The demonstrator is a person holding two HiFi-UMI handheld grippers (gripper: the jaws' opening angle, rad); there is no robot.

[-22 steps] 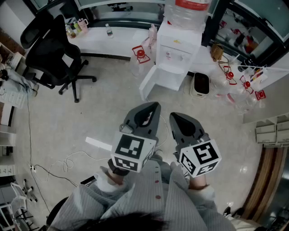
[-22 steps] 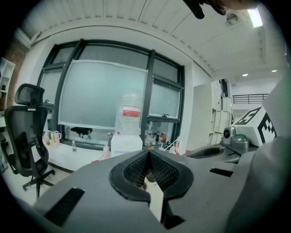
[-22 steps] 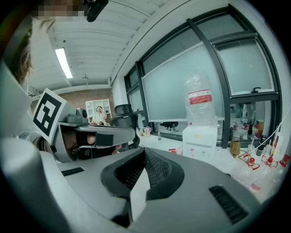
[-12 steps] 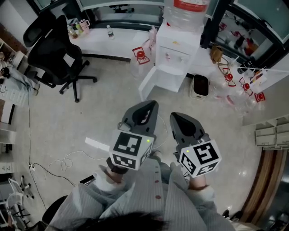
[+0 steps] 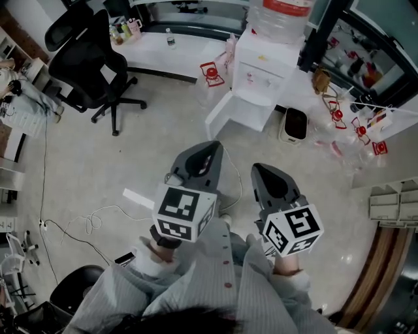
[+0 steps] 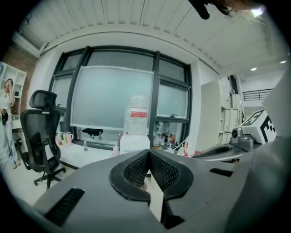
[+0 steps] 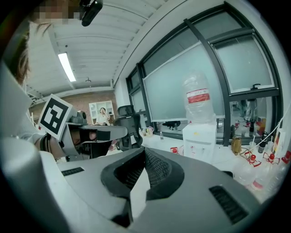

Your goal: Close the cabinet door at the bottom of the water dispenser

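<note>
Door [image 5: 219, 117] stands open, well ahead; both jaws pressed together, empty. Risk: a hard shove rebounds it or rocks dispenser [image 5: 264, 68].

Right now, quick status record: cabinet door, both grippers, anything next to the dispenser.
cabinet door: open, swung out toward the left of the head view
water dispenser: white, bottle on top, ahead of the person
left gripper: jaws shut, empty, well short of the door
right gripper: jaws shut, empty, well short of the door
beside dispenser: black bin on the floor, to its right in the head view
task state: door not yet closed
</note>
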